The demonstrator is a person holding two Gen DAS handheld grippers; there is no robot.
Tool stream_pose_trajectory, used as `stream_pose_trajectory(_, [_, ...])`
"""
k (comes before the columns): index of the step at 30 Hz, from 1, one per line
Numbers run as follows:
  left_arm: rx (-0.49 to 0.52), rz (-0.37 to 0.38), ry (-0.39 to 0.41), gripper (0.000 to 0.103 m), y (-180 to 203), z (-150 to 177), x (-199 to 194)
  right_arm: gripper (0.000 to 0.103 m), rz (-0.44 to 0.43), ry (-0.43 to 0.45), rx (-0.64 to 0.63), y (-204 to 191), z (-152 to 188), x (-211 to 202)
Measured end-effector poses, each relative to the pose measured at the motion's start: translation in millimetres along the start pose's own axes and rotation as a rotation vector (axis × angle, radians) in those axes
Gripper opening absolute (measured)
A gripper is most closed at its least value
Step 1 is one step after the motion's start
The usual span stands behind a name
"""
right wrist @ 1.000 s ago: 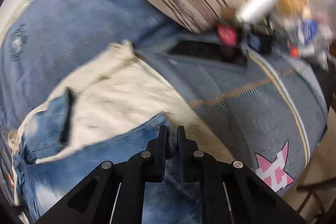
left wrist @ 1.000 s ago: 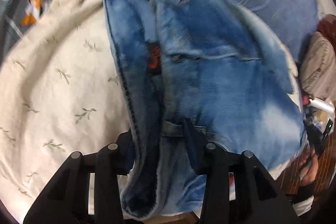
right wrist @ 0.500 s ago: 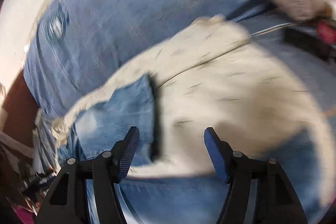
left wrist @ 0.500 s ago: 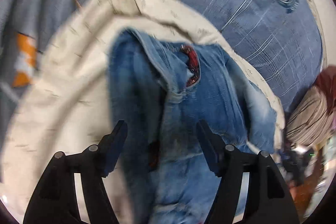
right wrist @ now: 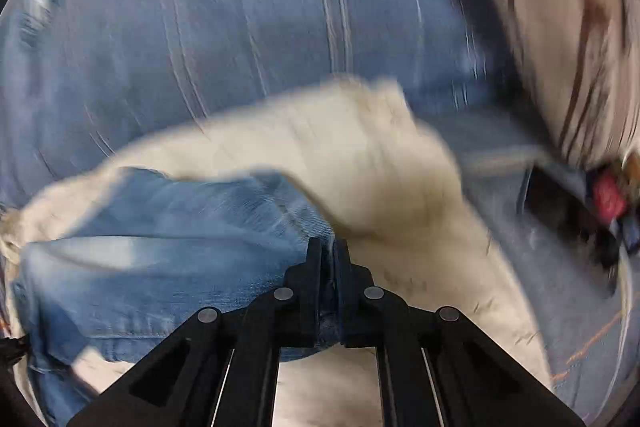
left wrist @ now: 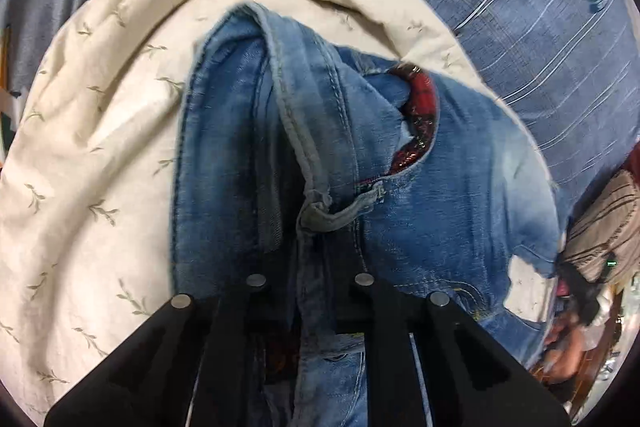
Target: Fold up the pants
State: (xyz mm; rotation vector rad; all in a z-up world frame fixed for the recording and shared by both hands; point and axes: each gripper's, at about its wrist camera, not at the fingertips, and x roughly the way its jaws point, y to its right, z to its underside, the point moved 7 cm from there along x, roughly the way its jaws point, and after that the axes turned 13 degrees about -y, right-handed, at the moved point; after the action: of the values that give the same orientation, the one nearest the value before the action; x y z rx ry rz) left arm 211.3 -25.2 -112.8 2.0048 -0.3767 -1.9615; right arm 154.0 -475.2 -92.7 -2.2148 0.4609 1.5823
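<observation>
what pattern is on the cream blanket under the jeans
Small olive-green leafy sprigs scattered over the cream blanket; clearest in the left wrist view.

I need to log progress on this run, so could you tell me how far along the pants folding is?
Done: the jeans lie bunched in layers on the cream quilt, so at least one fold seems made. In hand: the left gripper is shut on the waistband area, and the right gripper on a denim edge. Left: the bundle is lumpy and needs another fold and smoothing.
</observation>
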Motion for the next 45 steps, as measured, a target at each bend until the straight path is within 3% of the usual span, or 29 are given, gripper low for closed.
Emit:
stream_pose_trajectory(2, [0.019,0.016,0.000,0.011,-4.2,6.7,-12.1,0.024,-0.021,0.040,0.025,10.6,4.5,-15.0])
stream_pose_trajectory(4, [0.041,0.023,0.044,0.011,-7.5,10.0,-34.7,0.033,-0.103,0.076,0.097,23.5,2.1,-32.7])
stream_pose_trajectory(6, [0.046,0.018,0.093,0.017,-9.9,2.0,-51.5,0.034,-0.188,0.160,0.182,29.1,-12.8,-58.4])
stream_pose_trajectory(7, [0.047,0.032,0.109,0.029,-6.9,-3.3,-56.3,0.041,-0.206,0.173,0.181,26.4,-21.0,-62.8])
stream_pose_trajectory(8, [0.043,0.039,0.119,0.048,-5.3,-7.5,-60.9,0.059,-0.231,0.164,0.157,22.1,-30.6,-62.1])
stream_pose_trajectory(9, [0.034,0.042,0.131,0.057,-2.1,-14.5,-62.2,0.067,-0.252,0.126,0.114,10.6,-38.4,-55.5])
stream_pose_trajectory(10, [0.026,0.047,0.135,0.066,1.2,-22.3,-60.6,0.068,-0.232,0.098,0.079,0.4,-45.3,-46.6])
stream_pose_trajectory(13, [-0.004,0.056,0.082,0.066,6.5,-37.7,-41.0,0.069,-0.171,0.037,0.034,-17.8,-58.4,-15.9])
stream_pose_trajectory(15, [-0.027,0.075,0.034,0.066,6.3,-41.9,-25.3,0.070,-0.226,-0.064,0.005,-33.5,-58.0,9.2])
stream_pose_trajectory(16, [-0.043,0.083,0.013,0.065,6.5,-43.4,-16.8,0.059,-0.236,-0.056,-0.036,-43.6,-57.5,9.9])
stream_pose_trajectory(17, [-0.051,0.087,-0.006,0.053,8.1,-44.0,-9.7,0.016,-0.228,-0.026,-0.102,-52.3,-55.3,2.6])
stream_pose_trajectory(18, [-0.047,0.061,-0.009,0.045,10.5,-44.6,-5.3,0.013,-0.192,-0.014,-0.156,-60.4,-56.5,-3.9])
stream_pose_trajectory(19, [-0.024,0.025,0.011,0.016,14.7,-45.7,-6.7,0.013,-0.150,0.016,-0.177,-63.9,-60.4,-12.0])
stream_pose_trajectory(20, [0.007,0.021,0.009,0.008,21.5,-46.7,-8.8,0.012,-0.117,0.071,-0.189,-66.1,-66.5,-27.8])
stream_pose_trajectory(23, [0.035,0.041,0.066,0.008,38.8,-52.5,-28.6,0.012,-0.117,0.338,-0.171,-63.7,-89.0,-101.6])
stream_pose_trajectory(24, [0.048,0.033,0.082,0.008,44.0,-54.6,-32.9,0.012,-0.102,0.385,-0.161,-61.0,-95.1,-112.4])
stream_pose_trajectory(26, [0.057,-0.023,0.093,0.008,47.1,-58.8,-31.2,0.012,-0.020,0.379,-0.137,-55.4,-111.1,-100.4])
stream_pose_trajectory(30, [0.022,-0.121,0.038,0.008,32.7,-66.9,2.4,0.012,0.062,0.187,-0.076,-37.9,-115.1,-20.1])
stream_pose_trajectory(34, [-0.014,-0.111,0.029,0.011,24.1,-71.0,8.8,0.015,0.063,0.096,-0.008,-25.6,-105.0,23.5])
stream_pose_trajectory(37, [-0.006,-0.113,0.018,0.014,22.4,-72.2,1.2,0.021,0.055,0.103,0.026,-18.0,-107.6,9.2])
stream_pose_trajectory(40, [0.007,-0.085,0.050,0.016,13.3,-63.4,-23.2,0.026,-0.053,0.179,0.085,-2.9,-100.0,-37.2])
stream_pose_trajectory(42, [0.017,-0.041,0.097,0.026,1.1,-52.5,-45.6,0.038,-0.109,0.199,0.112,9.4,-89.1,-58.3])
stream_pose_trajectory(44, [-0.029,0.014,0.138,0.055,-15.5,-43.0,-60.4,0.054,-0.170,0.187,0.139,20.7,-72.7,-71.2])
stream_pose_trajectory(45, [-0.071,0.049,0.160,0.060,-26.7,-37.3,-66.0,0.054,-0.203,0.162,0.156,29.8,-59.2,-71.9])
